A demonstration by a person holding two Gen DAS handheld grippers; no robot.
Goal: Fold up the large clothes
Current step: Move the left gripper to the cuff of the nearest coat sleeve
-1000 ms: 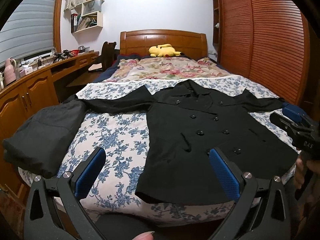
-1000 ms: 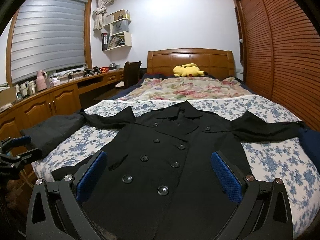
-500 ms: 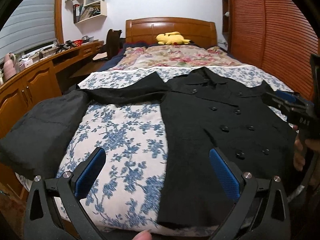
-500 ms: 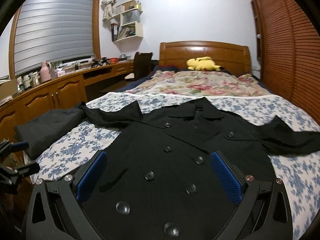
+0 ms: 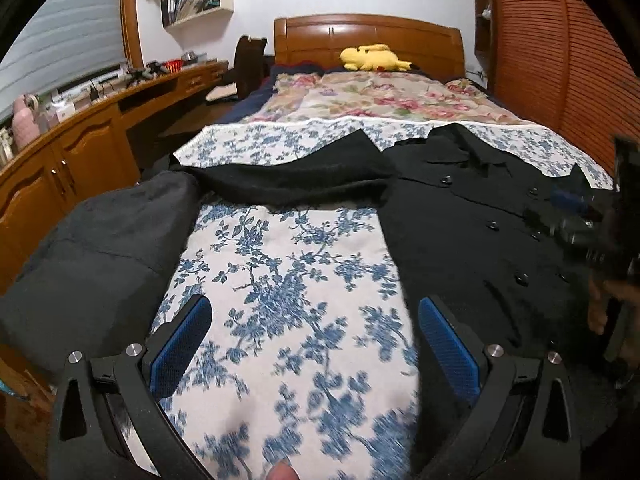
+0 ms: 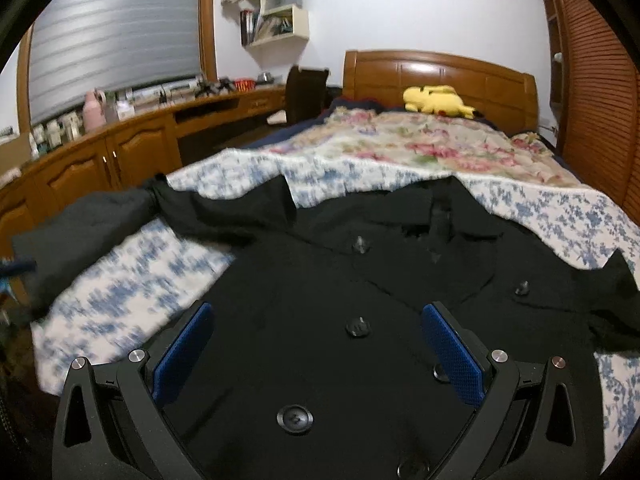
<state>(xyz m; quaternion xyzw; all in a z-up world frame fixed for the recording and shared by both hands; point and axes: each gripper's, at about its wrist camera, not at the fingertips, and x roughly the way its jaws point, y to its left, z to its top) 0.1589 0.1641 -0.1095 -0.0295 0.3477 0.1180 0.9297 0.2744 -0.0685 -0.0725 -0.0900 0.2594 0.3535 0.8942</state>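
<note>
black double-breasted coat [image 6: 320, 300] flat on the bed [image 5: 288, 280] looks thick and floppy – both grippers, left [image 5: 316, 348] and right [image 6: 316, 352], jaws wide open and empty – i'd grab the hem corners.

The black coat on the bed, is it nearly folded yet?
Not yet. The black coat is laid flat and buttoned, sleeves spread out: that looks done. Both claws, left claw and right claw, are open above it, holding nothing. All the folding is left.
</note>
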